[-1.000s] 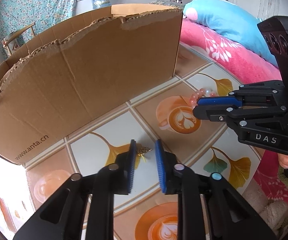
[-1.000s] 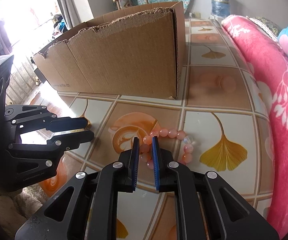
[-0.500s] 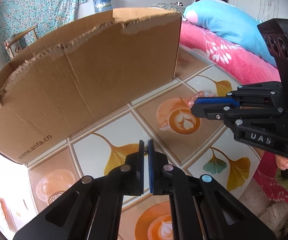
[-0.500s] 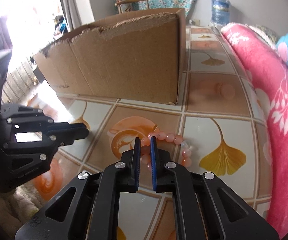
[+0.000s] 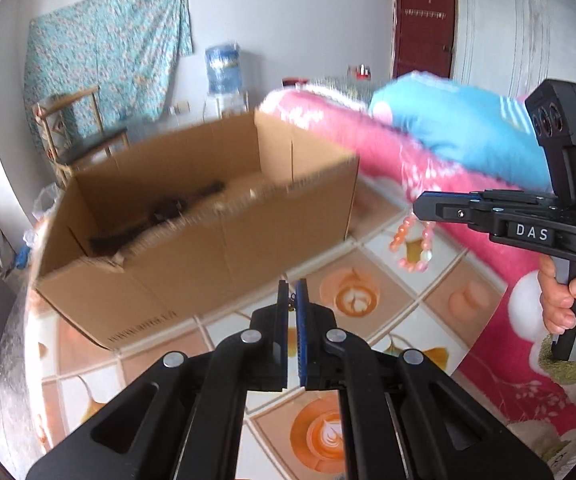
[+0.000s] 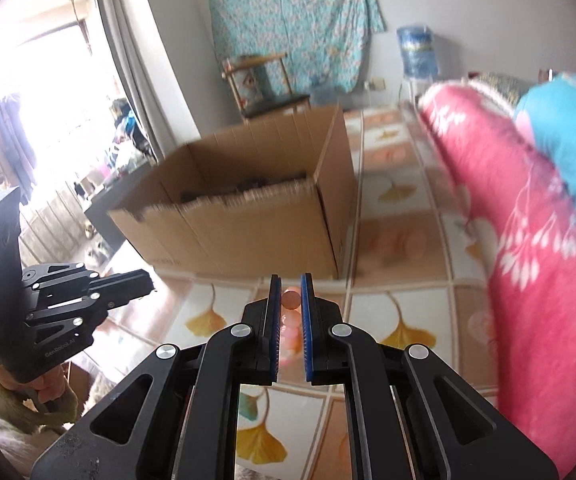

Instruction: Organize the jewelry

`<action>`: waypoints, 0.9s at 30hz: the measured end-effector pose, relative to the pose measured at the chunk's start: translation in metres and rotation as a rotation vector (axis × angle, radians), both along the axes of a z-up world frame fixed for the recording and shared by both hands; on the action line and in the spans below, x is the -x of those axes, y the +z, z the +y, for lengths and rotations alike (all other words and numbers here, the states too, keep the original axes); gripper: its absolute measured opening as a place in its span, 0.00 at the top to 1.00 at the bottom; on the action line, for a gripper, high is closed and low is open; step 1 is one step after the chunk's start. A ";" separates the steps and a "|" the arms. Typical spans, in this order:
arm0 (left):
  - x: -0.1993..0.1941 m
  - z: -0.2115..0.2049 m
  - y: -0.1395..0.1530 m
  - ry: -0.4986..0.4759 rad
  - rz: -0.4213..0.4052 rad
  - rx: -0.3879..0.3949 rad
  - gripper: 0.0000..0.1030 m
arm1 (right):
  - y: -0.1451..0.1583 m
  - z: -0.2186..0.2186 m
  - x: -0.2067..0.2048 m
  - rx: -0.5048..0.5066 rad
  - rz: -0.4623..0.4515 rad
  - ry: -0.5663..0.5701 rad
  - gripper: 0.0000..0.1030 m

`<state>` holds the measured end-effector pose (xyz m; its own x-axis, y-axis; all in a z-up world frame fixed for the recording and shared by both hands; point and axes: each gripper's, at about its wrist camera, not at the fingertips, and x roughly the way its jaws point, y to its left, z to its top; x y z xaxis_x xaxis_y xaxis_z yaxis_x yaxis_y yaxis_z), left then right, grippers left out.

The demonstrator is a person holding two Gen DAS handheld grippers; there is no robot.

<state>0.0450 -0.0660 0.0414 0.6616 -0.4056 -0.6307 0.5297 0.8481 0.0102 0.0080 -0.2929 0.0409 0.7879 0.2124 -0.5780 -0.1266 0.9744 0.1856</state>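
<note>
My left gripper [image 5: 292, 285] is shut on a small gold piece of jewelry [image 5: 291, 300], only a sliver of which shows between the pads. My right gripper [image 6: 290, 280] is shut on a pink bead bracelet [image 6: 291, 300]; in the left wrist view the bracelet [image 5: 412, 246] hangs in a loop below the right gripper [image 5: 418, 208]. Both grippers are lifted off the tiled floor, in front of an open cardboard box [image 5: 207, 240], which also shows in the right wrist view [image 6: 255, 220]. Dark items lie inside the box.
A pink quilt [image 6: 528, 240] with a blue pillow [image 5: 448, 132] runs along the right. A wooden chair [image 5: 75, 132] and a water bottle [image 5: 221, 66] stand by the far wall. The left gripper body [image 6: 47, 312] shows at the left of the right wrist view.
Both grippers have risen from the floor with their jewelry, so the box's inside now shows. The left gripper closed on the gold piece a second ago.
</note>
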 end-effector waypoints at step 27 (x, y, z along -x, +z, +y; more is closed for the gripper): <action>-0.150 0.024 0.041 -0.028 0.180 0.165 0.97 | 0.058 0.051 -0.140 0.067 -0.075 0.230 0.93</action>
